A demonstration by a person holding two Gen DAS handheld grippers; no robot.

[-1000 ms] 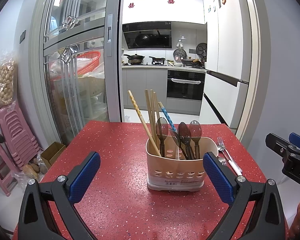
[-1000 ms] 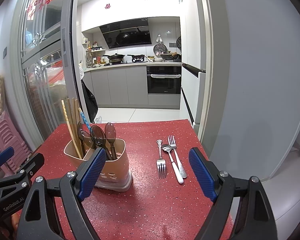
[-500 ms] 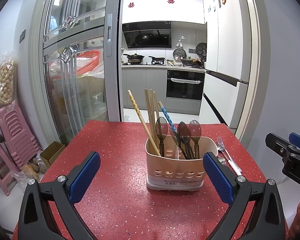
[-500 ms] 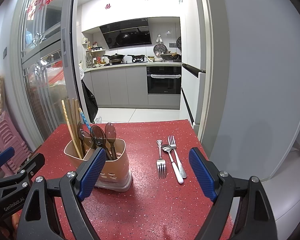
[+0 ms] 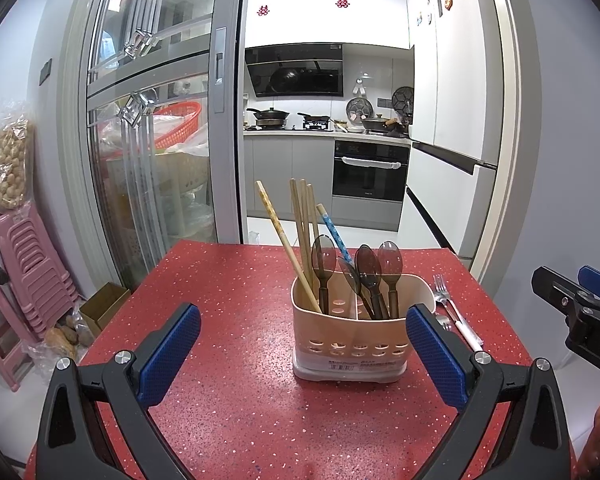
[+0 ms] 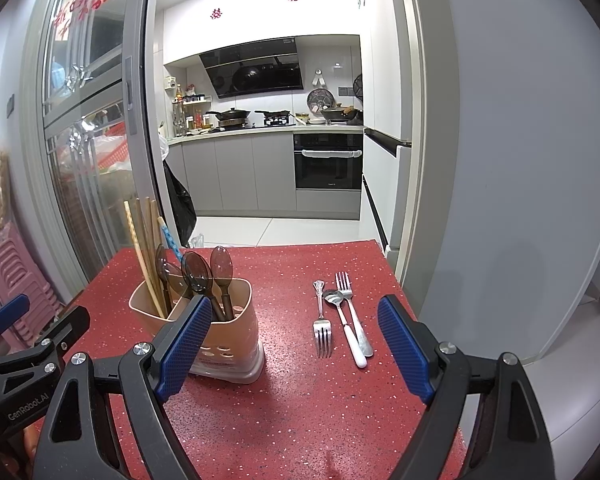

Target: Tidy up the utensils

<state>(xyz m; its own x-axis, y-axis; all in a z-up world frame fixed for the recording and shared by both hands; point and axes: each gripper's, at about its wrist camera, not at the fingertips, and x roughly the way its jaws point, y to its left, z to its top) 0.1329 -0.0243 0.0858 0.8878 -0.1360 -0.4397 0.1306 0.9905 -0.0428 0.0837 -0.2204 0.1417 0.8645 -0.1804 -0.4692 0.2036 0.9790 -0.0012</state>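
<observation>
A beige utensil holder (image 5: 352,336) (image 6: 228,336) stands on the red speckled table (image 5: 228,320) (image 6: 300,400). It holds several chopsticks (image 5: 300,232) and several dark plastic spoons (image 5: 370,272). To its right lie a fork (image 6: 321,316) with tines toward me, a white-handled spoon (image 6: 346,328) and a second fork (image 6: 354,312); they also show in the left wrist view (image 5: 456,316). My left gripper (image 5: 300,356) is open and empty in front of the holder. My right gripper (image 6: 296,352) is open and empty, short of the loose cutlery.
The table's right edge (image 6: 424,344) drops off beside a grey wall. A glass sliding door (image 5: 140,160) stands at the left, with pink stools (image 5: 16,264) and a cardboard box (image 5: 104,308) on the floor. A kitchen lies beyond the table.
</observation>
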